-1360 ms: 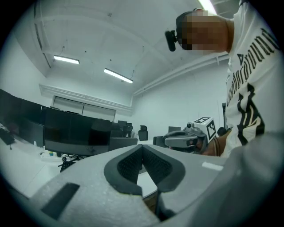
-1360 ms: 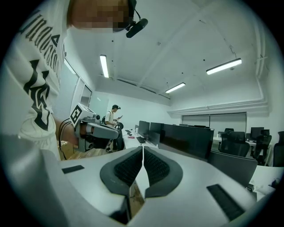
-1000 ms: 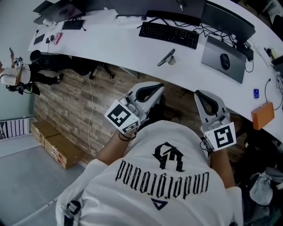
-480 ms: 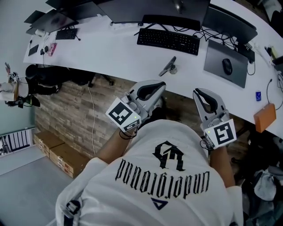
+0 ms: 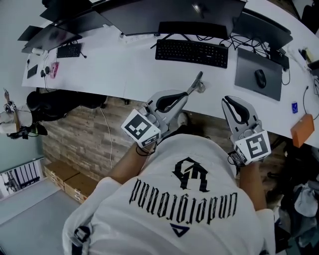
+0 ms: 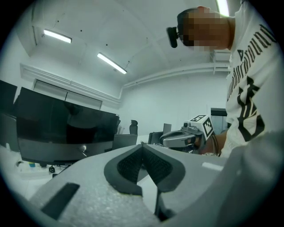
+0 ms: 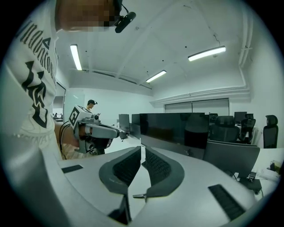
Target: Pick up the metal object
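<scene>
The metal object (image 5: 196, 83) is a slim grey piece with a small round foot, lying on the white desk (image 5: 129, 64) close to its front edge. My left gripper (image 5: 183, 95) is held just below that edge, its tip right next to the object's near end, jaws shut and empty (image 6: 142, 145). My right gripper (image 5: 231, 100) hangs farther right, below the desk edge, also shut with nothing between its pads (image 7: 143, 148). Each gripper view looks level across the room and shows the other gripper, not the metal object.
Behind the object lie a black keyboard (image 5: 192, 52), dark monitors (image 5: 169, 12) and a mouse (image 5: 260, 78) on a grey mat. An orange box (image 5: 303, 130) sits at the desk's right end. A black chair (image 5: 55, 102) and cardboard boxes (image 5: 70, 179) stand left, on the floor.
The person has stepped closer to the desk. Both grippers have moved forward towards its edge, and the left tip has come up beside the metal object. Both stayed shut.
</scene>
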A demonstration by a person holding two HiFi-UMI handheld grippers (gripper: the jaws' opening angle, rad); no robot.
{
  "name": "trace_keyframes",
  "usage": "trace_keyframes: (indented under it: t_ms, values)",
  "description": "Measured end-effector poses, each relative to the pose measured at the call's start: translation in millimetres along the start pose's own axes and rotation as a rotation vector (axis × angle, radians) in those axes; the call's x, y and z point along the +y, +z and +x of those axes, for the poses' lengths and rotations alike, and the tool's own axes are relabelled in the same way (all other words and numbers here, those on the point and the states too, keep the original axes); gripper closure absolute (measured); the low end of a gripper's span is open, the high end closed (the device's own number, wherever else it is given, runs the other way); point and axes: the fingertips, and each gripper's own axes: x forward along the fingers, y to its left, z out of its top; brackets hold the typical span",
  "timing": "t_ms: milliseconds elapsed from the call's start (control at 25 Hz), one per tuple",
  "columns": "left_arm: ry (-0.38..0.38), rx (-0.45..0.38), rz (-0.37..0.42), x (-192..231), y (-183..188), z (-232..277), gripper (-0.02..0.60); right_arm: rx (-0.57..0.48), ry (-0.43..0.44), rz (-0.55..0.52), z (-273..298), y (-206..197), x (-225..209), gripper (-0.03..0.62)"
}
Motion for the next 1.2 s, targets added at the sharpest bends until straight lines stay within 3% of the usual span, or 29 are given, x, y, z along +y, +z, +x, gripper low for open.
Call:
trace_keyframes:
  t_ms: [360, 560, 760, 1200]
  values:
    - [-0.100, 0.018, -0.018, 49, -9, -11, 0.567, 0.024, -0.087, 0.098, 50, -5, -13, 0.576]
    - [-0.148, 0.049, -0.016, 65, -22, -4, 0.566, 0.067, -0.100, 0.175, 69, -28, -26, 0.576]
    - [-0.176, 0.084, -0.037, 77, -40, 10, 0.566, 0.066, -0.094, 0.345, 86, -58, -42, 0.568]
    - [-0.182, 0.156, -0.056, 90, -68, 40, 0.566, 0.137, -0.046, 0.698, 119, -144, -68, 0.478]
